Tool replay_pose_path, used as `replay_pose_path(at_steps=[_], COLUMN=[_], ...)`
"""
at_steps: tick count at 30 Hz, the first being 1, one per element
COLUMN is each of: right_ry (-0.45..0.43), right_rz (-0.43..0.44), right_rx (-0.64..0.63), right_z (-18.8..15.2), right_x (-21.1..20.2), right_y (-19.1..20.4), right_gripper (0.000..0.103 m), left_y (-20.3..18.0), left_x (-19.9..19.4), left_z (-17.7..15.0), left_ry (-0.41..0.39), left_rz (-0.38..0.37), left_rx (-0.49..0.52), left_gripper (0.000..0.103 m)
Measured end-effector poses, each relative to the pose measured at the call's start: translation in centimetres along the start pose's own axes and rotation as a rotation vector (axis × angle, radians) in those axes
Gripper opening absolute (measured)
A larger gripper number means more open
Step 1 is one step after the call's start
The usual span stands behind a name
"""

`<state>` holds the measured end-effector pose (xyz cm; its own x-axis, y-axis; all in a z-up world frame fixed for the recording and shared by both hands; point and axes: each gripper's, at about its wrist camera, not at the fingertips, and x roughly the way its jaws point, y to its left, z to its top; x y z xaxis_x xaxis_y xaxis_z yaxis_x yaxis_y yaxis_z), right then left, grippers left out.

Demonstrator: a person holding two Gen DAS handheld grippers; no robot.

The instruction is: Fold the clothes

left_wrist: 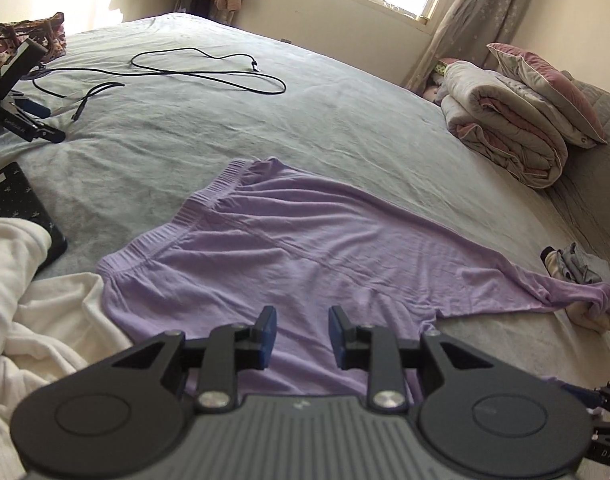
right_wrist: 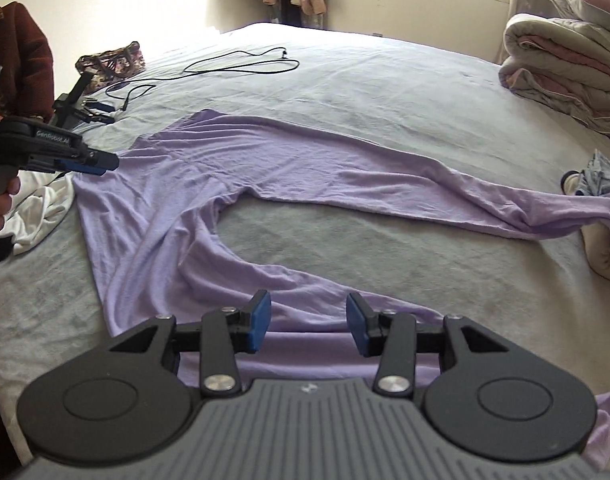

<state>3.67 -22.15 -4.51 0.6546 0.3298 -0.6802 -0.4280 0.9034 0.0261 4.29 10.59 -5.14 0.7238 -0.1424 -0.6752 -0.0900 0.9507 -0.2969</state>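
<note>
So the lilac leggings [right_wrist: 193, 168] are spread flat on the grey bedsheet [right_wrist: 385, 80], waistband end off to the left, and the two legs run away to the right in a sideways V. The far leg [right_wrist: 425, 184] stretches right across the bed to a little heap of socks [right_wrist: 597, 176]; the near leg [right_wrist: 289, 280] curves back toward the near edge.

The right gripper [right_wrist: 309, 322] hangs over that near leg, blue pads spread apart, cloth lying under the gap but nothing pinched. The left gripper [left_wrist: 302, 338] is over the seat part near the waistband [left_wrist: 193, 208], also let go, jaws apart with only flat fabric beneath.

What I reckon the next move turns on: the long axis runs left-right, and each hand already sits at its own end of the near leg, left by the waist and right down the leg. If the plan is to lay one leg on the other, the fold goes from near to far.

There's a white garment [left_wrist: 33, 304] bunched just beside the waist end.
</note>
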Motion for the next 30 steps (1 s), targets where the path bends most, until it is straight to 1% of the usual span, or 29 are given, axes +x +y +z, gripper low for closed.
replay_pose_path(at_steps=[5, 8, 11, 15, 20, 26, 30], right_ry=[0.002, 0.011, 0.017, 0.021, 0.028, 0.027, 0.016], right_rz=[-0.106, -0.151, -0.178, -0.201, -0.214, -0.229, -0.221], right_rx=[0.084, 0.119, 0.139, 0.158, 0.191, 0.198, 0.208], right_z=[-0.5, -1.0, -1.4, -1.8, -2.0, -1.5, -1.0], right_x=[-0.4, -0.7, -1.1, -1.4, -1.4, -1.3, -1.4], right_y=[-2.7, -3.8, -4.4, -4.8, -5.1, -4.9, -4.8], right_gripper=[0.046, 0.046, 0.047, 0.048, 0.048, 0.048, 0.054], left_y=[-2.5, -3.6, -4.3, -4.9, -4.9, -5.0, -5.6], left_x=[1.0, 1.1, 1.1, 1.2, 1.1, 1.3, 0.6], left_z=[-0.9, -1.4, -1.8, -2.3, -2.7, -3.2, -3.6], left_ry=[0.052, 0.069, 0.084, 0.099, 0.109, 0.13, 0.126], left_rz=[-0.06, -0.081, -0.097, -0.111, -0.132, -0.128, -0.137], left_rx=[0.044, 0.066, 0.086, 0.109, 0.104, 0.09, 0.096], left_gripper=[0.031, 0.032, 0.032, 0.033, 0.034, 0.043, 0.05])
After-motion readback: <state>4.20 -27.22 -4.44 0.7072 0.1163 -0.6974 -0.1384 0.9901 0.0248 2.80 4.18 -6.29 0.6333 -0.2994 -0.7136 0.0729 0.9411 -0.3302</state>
